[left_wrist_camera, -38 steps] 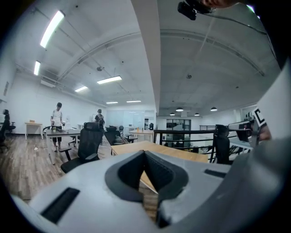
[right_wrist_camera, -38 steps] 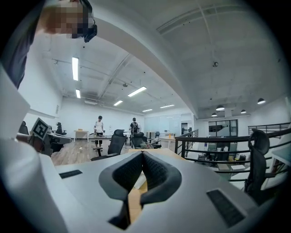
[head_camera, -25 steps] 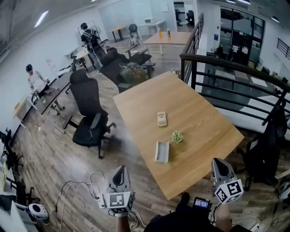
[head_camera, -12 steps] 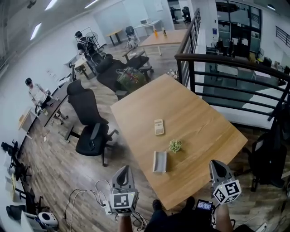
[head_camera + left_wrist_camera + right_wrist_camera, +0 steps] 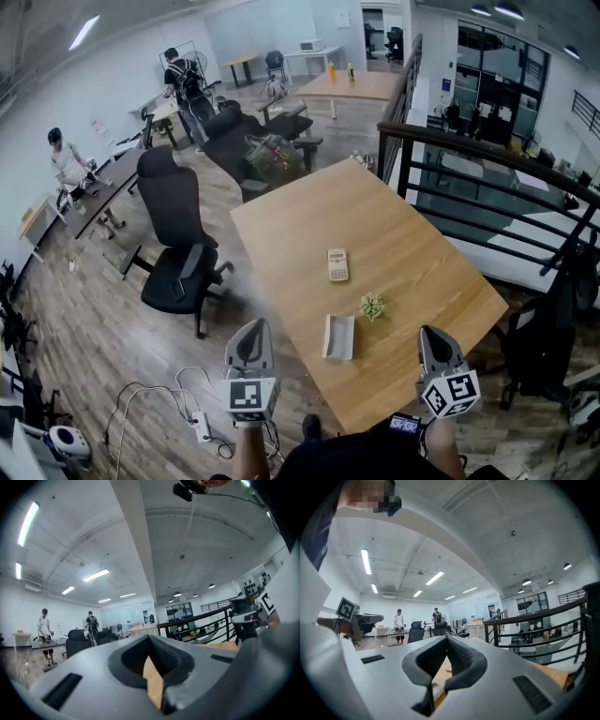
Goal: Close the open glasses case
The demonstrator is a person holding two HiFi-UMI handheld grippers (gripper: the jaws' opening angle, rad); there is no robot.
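In the head view the white glasses case lies open on the wooden table, close to its near edge. My left gripper is held over the floor, left of the table and apart from the case; its jaws look shut and empty. My right gripper hovers at the table's near right edge, to the right of the case, shut with nothing in it. The left gripper view shows the left gripper pointing level, with table wood seen past the jaws. The right gripper also points level across the table in its own view.
A calculator and a small potted plant sit on the table beyond the case. A black office chair stands left of the table, and cables with a power strip lie on the floor. A black railing runs along the right.
Both grippers have come closer to the table's near edge; the right one has shifted left towards the case. The case lies where it was.
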